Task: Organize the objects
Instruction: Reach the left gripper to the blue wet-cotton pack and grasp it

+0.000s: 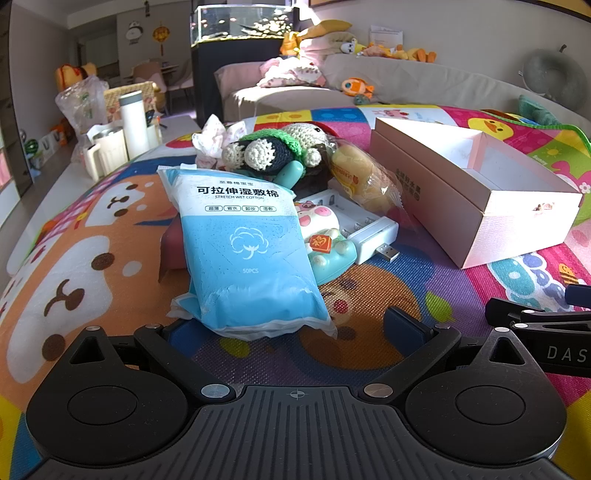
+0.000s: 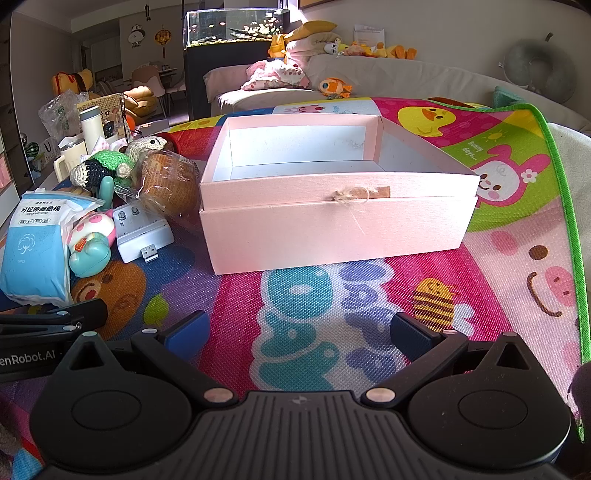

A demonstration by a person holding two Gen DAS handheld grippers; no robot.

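A blue pack of cotton pads lies on the colourful mat, its near end between my left gripper's open fingers. Behind it lie a crochet toy, a wrapped bread roll, a white battery charger, a piggy toy and a teal toy. An open, empty pink box stands straight ahead of my right gripper, which is open and empty above the mat. The pile also shows at the left of the right wrist view, with the pack nearest.
A white bottle and cups stand on a side table at the left. A sofa with plush toys runs behind the mat. A fish tank stands at the back. The mat's green edge runs along the right.
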